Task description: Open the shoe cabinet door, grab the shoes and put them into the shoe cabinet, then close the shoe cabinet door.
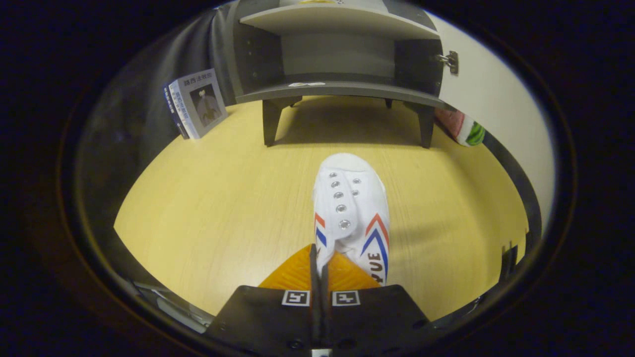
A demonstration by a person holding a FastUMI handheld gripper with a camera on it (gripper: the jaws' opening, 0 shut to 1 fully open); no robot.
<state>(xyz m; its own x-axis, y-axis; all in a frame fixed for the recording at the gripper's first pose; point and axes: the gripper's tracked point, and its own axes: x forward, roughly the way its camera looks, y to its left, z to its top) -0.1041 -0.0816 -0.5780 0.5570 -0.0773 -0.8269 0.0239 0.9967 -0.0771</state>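
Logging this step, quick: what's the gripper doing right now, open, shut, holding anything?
Gripper: shut on the white shoe, fingers pinching its heel-end edge; the cabinet stands open beyond.

A pale wooden bench [208, 208] is carrying the open shoe cabinet [342, 74] on its legs, a leaning book [196, 103], and possibly the white shoe [352, 208].

The gripper [319, 267] points forward and level — its jaws pressed nearly together on the shoe's [352, 208] edge
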